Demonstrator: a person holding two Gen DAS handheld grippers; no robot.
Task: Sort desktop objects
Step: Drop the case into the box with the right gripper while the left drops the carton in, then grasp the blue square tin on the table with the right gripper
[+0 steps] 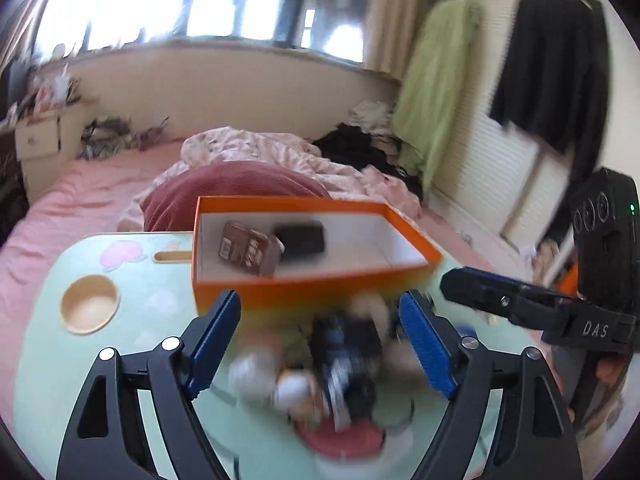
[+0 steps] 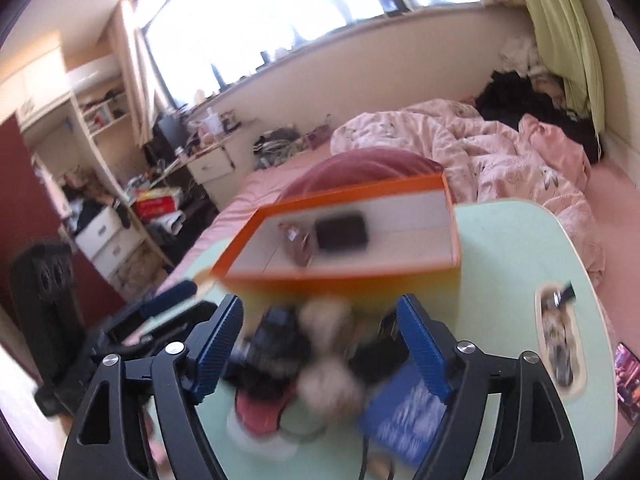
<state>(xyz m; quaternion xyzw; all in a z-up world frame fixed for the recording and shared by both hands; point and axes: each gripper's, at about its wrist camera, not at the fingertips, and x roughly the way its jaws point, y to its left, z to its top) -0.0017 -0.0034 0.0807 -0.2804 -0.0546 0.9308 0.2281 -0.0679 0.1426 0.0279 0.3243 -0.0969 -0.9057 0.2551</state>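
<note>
Left hand-held gripper [image 1: 320, 344], black frame with blue ribbed pads, is standing spread in the lower centre of the left wrist view, pinching nothing. Its pads are flanking, without touching, a heavily blurred heap of small desktop objects [image 1: 340, 364] that is lying on the pale green tabletop [image 1: 48, 360]; individual items in the heap cannot be told apart, beyond dark, white and reddish patches.

Right hand-held gripper [image 2: 320, 346], of the same build, is likewise standing spread in the lower centre of its own view, and nothing is being pressed between its pads. The same blurred heap is lying below and between them, with a blue flat booklet-like item [image 2: 404, 416] just beside the right pad.

The orange open cardboard box with a white interior [image 1: 304, 292] is sitting on the tabletop just behind the heap, in the middle of both frames. Inside it, a brown printed packet [image 1: 248, 252] is leaning at the left, touching or just beside a black flat rectangular case [image 1: 302, 238].

A round beige cup recess [image 1: 90, 304] is showing at the left of the tabletop in the left wrist view. A rounded picture of a dog [image 2: 558, 340] is showing at the right edge of the tabletop in the right wrist view.

A pink bed [image 1: 60, 188] with a crumpled quilt is lying behind the tabletop.
</note>
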